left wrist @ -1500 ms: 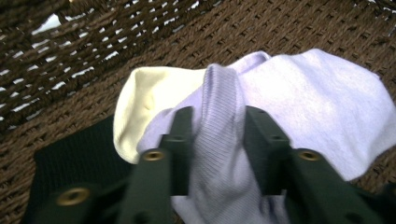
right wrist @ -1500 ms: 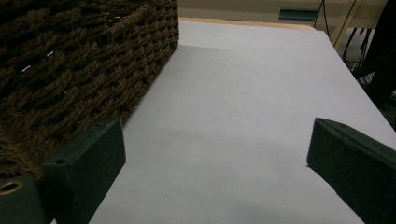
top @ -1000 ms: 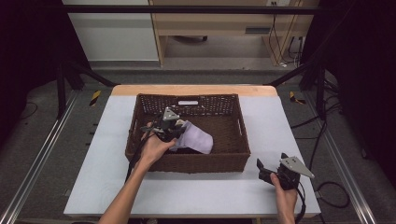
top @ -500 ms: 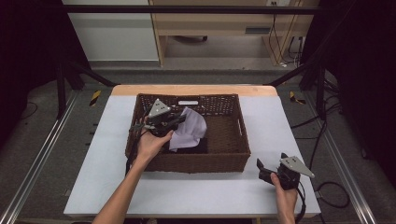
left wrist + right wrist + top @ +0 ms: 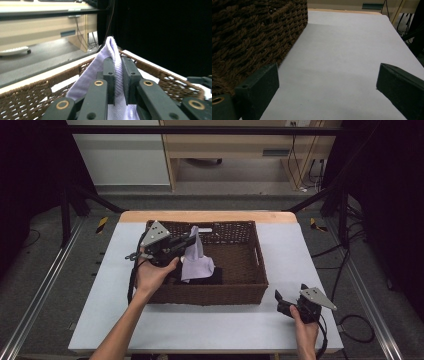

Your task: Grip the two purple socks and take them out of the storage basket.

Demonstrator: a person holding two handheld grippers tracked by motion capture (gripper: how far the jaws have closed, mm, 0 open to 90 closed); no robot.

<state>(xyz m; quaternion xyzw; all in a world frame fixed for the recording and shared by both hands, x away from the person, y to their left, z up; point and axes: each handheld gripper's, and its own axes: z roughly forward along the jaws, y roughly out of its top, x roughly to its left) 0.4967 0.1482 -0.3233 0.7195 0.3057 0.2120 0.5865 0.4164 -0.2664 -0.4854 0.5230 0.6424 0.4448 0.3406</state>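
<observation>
A brown wicker basket [image 5: 250, 287] stands in the middle of the white table. My left gripper [image 5: 191, 240] hangs above its left half, shut on a pale lilac cloth [image 5: 196, 262] that droops from the jaws into the basket. In the left gripper view the lilac cloth [image 5: 85, 80] is pinched between the two black fingers [image 5: 109, 75], its fold sticking up past their tips, with the left gripper [image 5: 118, 61] over the basket rim [image 5: 32, 87]. A dark garment [image 5: 212, 277] lies on the basket floor under the cloth. My right gripper [image 5: 281, 300] rests on the table at the front right, open and holding nothing.
In the right gripper view the right gripper [image 5: 328, 80] faces bare white table [image 5: 342, 50], with the basket wall [image 5: 257, 32] close at the left. A wooden strip [image 5: 210, 216] edges the table's far side. Metal rails and cables run along both sides.
My left gripper has risen and shifted slightly toward the basket's far left, lifting the lilac cloth so that it now hangs stretched. The right gripper has stayed where it was.
</observation>
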